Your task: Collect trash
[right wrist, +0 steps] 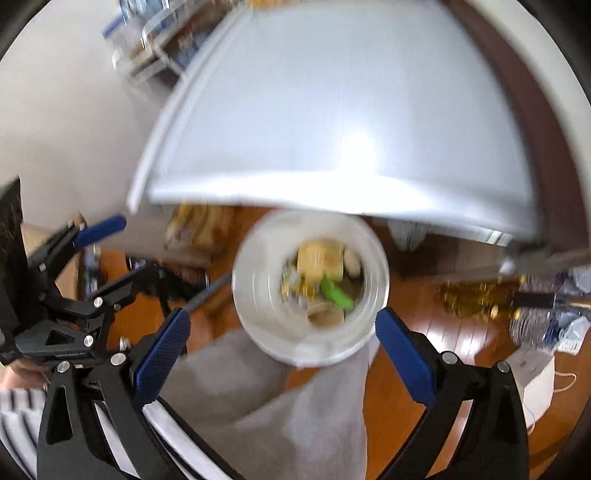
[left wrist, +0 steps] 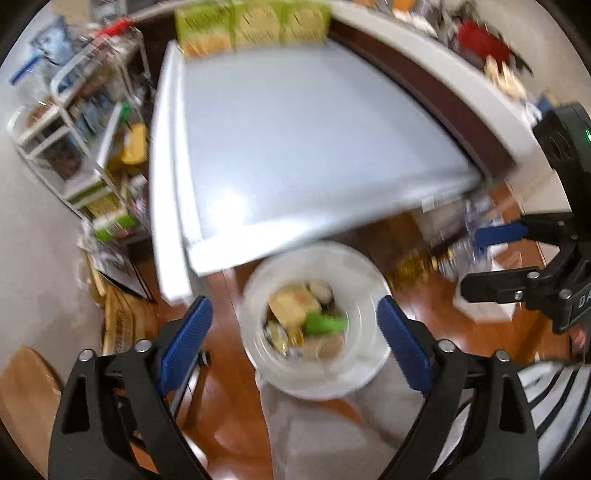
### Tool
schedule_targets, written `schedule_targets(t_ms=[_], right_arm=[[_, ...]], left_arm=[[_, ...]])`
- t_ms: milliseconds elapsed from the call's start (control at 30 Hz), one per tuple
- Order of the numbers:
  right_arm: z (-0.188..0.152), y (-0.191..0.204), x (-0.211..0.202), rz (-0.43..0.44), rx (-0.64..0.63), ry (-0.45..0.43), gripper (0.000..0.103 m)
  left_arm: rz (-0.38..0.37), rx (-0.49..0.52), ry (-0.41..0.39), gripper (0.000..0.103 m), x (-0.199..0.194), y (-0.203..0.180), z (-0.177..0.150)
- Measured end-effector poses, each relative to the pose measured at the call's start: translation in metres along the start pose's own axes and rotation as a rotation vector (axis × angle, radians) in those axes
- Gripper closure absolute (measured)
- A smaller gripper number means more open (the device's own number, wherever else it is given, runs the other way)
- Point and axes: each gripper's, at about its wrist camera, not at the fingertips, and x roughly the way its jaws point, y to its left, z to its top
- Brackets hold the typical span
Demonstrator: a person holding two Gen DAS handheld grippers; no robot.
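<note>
**Both grippers empty above the bin, surface bare ahead**

Looking down from both wrists onto a round white bin point(left wrist: 316, 321) on the wooden floor point(left wrist: 424, 314), just below the near edge of the pale surface point(left wrist: 295, 147). Inside the bin: a yellowish box point(left wrist: 293, 304), a green scrap point(left wrist: 325, 323), and other bits too blurred to name. Likely trash already collected, though motion blur leaves that a guess.

Left gripper point(left wrist: 295, 339): spread wide, nothing between the blue pads point(left wrist: 186, 343), bin mouth framed squarely in the gap. Right gripper point(right wrist: 282, 341): likewise spread and empty, bin centred between its pads point(right wrist: 402, 354). Each gripper seen from the other's wrist, off to the side and level, jaws parted. Neither clearly nearer the bin; both hanging over it at about the same height.

No loose trash showing on the surface itself. Candidates lying elsewhere: crumpled clear plastic point(right wrist: 546, 325) and a white bag point(right wrist: 535, 376) on the floor, off to the right of the bin, so on the right gripper's side and well apart from the left. Green cartons point(left wrist: 255, 26) at the far edge of the surface, straight ahead of the left gripper, probably stock rather than waste.

Next reach judged to go rightward and down for the right gripper, away from the bin, then back over the rim. Long axis of the plastic impossible to tell through the blur.
</note>
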Motion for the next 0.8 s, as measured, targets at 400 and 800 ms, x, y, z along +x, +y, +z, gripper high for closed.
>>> schedule_targets(t_ms=[400, 800], right_arm=[[0.042, 0.009, -0.033, -0.128, -0.072, -0.379, 0.005], [0.051, -0.006, -0.006, -0.176, -0.001, -0.41, 0.005]], left_arm=[[0.153, -0.172, -0.197, 0.002, -0.012, 0.035, 0.04], [0.175, -0.229, -0.215, 0.002, 0.006, 0.046, 0.045]])
